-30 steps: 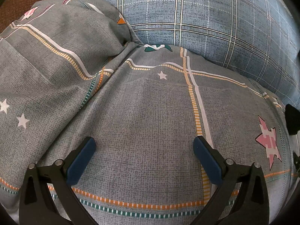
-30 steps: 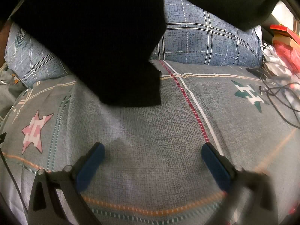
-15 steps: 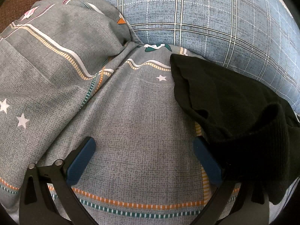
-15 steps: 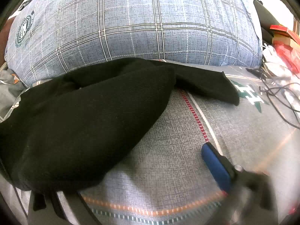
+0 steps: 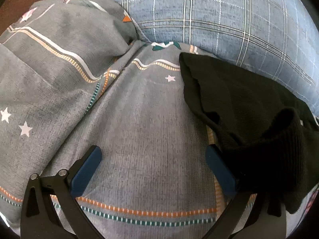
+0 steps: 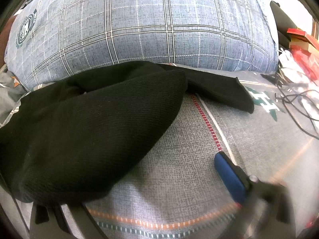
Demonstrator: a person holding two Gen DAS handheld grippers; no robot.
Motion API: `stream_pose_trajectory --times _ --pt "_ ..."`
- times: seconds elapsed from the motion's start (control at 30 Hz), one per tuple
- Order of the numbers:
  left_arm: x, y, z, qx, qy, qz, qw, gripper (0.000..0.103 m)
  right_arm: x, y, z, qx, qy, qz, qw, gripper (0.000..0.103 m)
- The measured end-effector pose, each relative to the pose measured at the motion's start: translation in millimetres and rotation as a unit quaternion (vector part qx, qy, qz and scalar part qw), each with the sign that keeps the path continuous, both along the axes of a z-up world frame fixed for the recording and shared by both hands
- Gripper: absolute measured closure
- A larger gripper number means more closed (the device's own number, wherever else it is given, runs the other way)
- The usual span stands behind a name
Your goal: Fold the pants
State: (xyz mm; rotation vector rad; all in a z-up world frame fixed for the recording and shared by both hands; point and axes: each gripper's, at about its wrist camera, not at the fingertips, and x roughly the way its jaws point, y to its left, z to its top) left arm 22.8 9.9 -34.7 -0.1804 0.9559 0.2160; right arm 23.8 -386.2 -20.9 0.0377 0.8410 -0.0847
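Looking through the left wrist view, you have the left gripper [image 5: 153, 165] with its jaws spread wide and nothing between them, only the grey patterned bedsheet [image 5: 139, 123] showing in the gap. The black pants [image 5: 249, 107] lie crumpled along the right side of the frame, running from the upper middle down to the lower right, with one thick ribbed fold draped over the outside of your right-hand finger. A blue plaid pillow [image 5: 219, 16] fills the top of the frame behind them.

In the right wrist view, the pants [image 6: 89, 129] cover the left half of the frame and hide the left-hand finger of the right gripper [image 6: 139, 181]; the other blue finger stands far off at lower right, so the jaws look wide open and hold nothing. One narrow end of the cloth reaches toward the right of centre.

Expect a soft, limp knit, light, and likely to sag and bunch. You would do best pinching a doubled edge, such as the ribbed hem or the waistband, rather than flat cloth.
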Motion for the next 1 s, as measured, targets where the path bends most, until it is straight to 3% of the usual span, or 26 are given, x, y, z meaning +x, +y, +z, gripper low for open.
stream_pose_trajectory --times 0.2,0.3,0.43,0.53,0.73,1.0 --pt "-32 -4 23 -0.002 -0.028 0.013 0.9995 0.000 -9 -3 6 0.009 0.004 0.012 1.000 0.000" --pt "-50 -9 46 0.005 -0.053 0.006 0.9986 0.000 -30 -16 21 0.074 -0.021 0.003 0.997 0.000" --pt "-67 -19 68 -0.036 -0.076 -0.025 0.9961 0.000 -50 -20 42 0.087 -0.035 0.012 0.995 0.000" --pt "-68 -33 74 -0.040 -0.081 -0.046 0.9949 0.000 -63 -16 58 0.090 -0.061 0.030 0.994 0.000" --pt "-61 -51 66 -0.048 -0.069 -0.056 0.9949 0.000 -70 -13 69 0.104 -0.070 0.045 0.991 0.000" --pt "-58 -49 39 -0.064 -0.039 -0.040 0.9964 0.000 -69 -18 58 0.117 -0.053 0.050 0.990 0.000"
